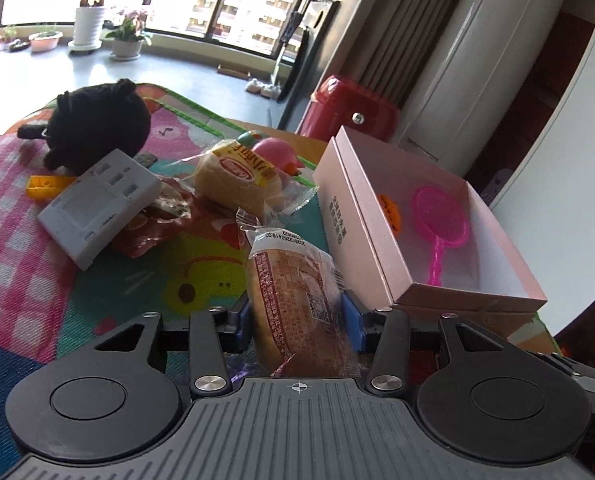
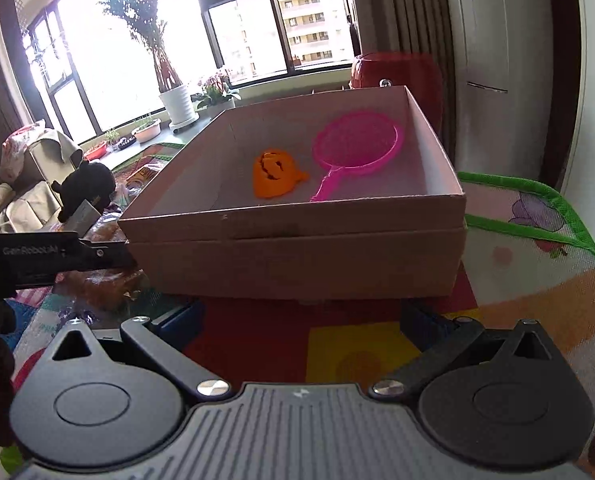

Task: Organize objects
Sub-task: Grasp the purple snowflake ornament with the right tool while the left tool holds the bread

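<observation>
My left gripper [image 1: 300, 318] is shut on a wrapped brown bread roll [image 1: 293, 296], just left of the open pink box [image 1: 361, 220]. The box holds an orange toy [image 1: 391, 211] and a pink toy racket [image 1: 441, 224]. My right gripper [image 2: 303, 316] is open and empty in front of the box's near wall [image 2: 297, 256]; the orange toy [image 2: 275, 174] and racket [image 2: 355, 148] show inside. The left gripper [image 2: 97, 256] with the roll [image 2: 105, 284] shows at the left of that view.
On the colourful mat [image 1: 25, 200] lie a white adapter [image 1: 101, 200], a yellow wrapped bun [image 1: 237, 176], a pink toy [image 1: 275, 152], a black plush [image 1: 97, 124], a yellow brick [image 1: 43, 186] and a brown packet [image 1: 153, 228]. A red stool [image 1: 353, 108] stands behind the box.
</observation>
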A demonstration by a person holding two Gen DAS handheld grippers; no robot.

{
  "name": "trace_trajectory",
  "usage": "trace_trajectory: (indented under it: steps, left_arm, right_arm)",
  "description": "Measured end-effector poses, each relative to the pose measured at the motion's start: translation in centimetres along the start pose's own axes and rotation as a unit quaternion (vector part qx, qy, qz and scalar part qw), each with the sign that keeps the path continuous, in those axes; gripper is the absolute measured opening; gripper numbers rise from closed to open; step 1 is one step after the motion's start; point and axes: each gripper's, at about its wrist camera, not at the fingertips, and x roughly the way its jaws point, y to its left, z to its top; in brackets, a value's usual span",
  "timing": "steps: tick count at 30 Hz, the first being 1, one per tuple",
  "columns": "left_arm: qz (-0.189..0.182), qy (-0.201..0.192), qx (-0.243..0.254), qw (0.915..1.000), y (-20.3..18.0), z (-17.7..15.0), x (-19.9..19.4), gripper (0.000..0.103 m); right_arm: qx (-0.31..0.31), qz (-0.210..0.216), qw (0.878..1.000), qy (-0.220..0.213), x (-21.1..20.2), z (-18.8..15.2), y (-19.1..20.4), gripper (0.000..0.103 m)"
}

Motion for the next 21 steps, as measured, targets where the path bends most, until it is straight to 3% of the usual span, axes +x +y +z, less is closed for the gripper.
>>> trace_trajectory:
  steps: [3, 7, 12, 16, 18, 20, 21]
  left_arm:
    - [0.0, -0.036, -0.014, 0.9992, 2.1, 0.0, -3.7, 0.049]
    - [0.044, -0.07, -0.032, 0.9961, 5.8, -0.4, -8.2, 0.049]
    - [0.077, -0.085, -0.041, 0.9926, 8.6, -1.8, -10.2, 0.049]
    - [0.106, -0.101, -0.052, 0.9879, 10.1, -2.7, -10.0, 0.049]
    - [0.104, -0.1, -0.061, 0.9877, 11.1, -3.1, -10.0, 0.049]
    - [0.099, -0.096, -0.068, 0.988, 11.7, -3.6, -9.8, 0.049]
    - [0.098, -0.095, -0.071, 0.9881, 11.9, -3.9, -9.7, 0.049]
  right_arm:
    - [-0.039, -0.007, 0.999, 0.008, 0.0, -0.1, 1.4, 0.103]
    - [-0.088, 0.019, 0.996, 0.015, -0.4, -0.7, 4.5, 0.103]
    - [-0.137, 0.08, 0.986, 0.04, 0.7, -1.0, 10.6, 0.103]
    - [-0.171, 0.077, 0.981, 0.047, 2.5, -1.4, 15.0, 0.102]
    - [-0.19, 0.063, 0.979, 0.037, 3.0, -1.4, 16.8, 0.099]
    - [-0.191, 0.076, 0.978, 0.038, 3.2, -1.1, 17.7, 0.082]
    - [-0.188, 0.078, 0.978, 0.039, 3.3, -0.8, 17.9, 0.079]
